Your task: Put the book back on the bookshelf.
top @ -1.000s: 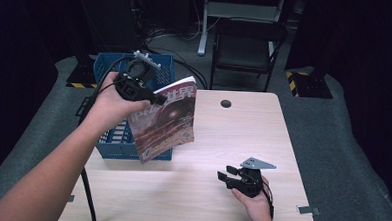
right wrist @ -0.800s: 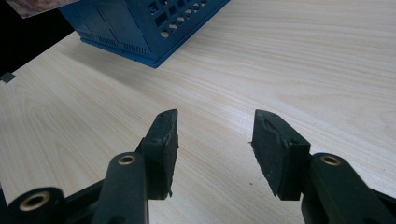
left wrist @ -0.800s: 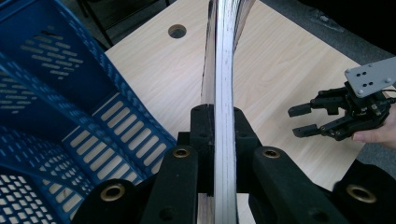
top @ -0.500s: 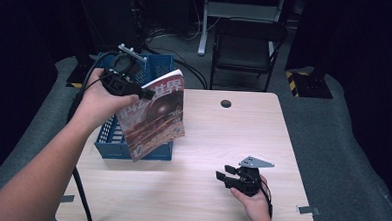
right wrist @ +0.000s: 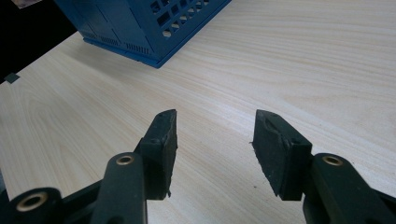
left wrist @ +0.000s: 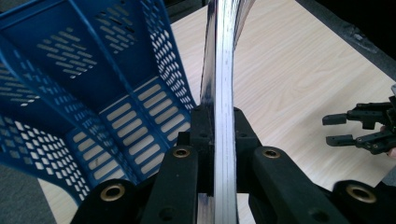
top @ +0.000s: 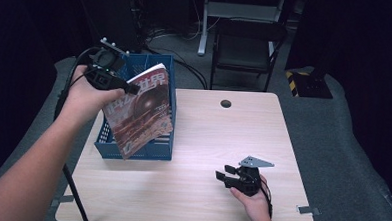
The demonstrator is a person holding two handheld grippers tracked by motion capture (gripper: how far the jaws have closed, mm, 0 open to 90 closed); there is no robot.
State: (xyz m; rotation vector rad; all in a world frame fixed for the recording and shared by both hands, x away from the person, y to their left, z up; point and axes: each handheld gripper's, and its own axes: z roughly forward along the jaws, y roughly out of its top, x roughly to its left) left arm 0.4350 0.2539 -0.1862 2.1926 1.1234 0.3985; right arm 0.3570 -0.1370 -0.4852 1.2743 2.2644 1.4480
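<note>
The left gripper (left wrist: 219,126) has its jaws closed tight on the top edge of a magazine (top: 141,110), the stack of pages pinched flat between the two black pads. Seen edge-on in the left gripper view, the magazine bows gently away from the jaws — thin, glossy and limp, light enough for one grip but likely to sag, fan open or slide if the hold loosens. A grip near the spine or at the middle of an edge, as here, looks the safest place to take it; a corner would probably let it droop and twist.

In the high view the magazine hangs tilted over the near right part of the blue basket (top: 159,151), its lower corner reaching down past the front wall, so it is over the rim rather than inside. That perforated wall is the main obstacle: the loose lower edge could catch on it.

The right gripper (right wrist: 212,144) rests low over the bare table (top: 208,136), jaws spread wide with nothing between them, well apart from the basket. Beyond the table's far edge stands a dark chair (top: 247,47), and a small round hole (top: 226,103) sits in the tabletop — neither is in the way.
</note>
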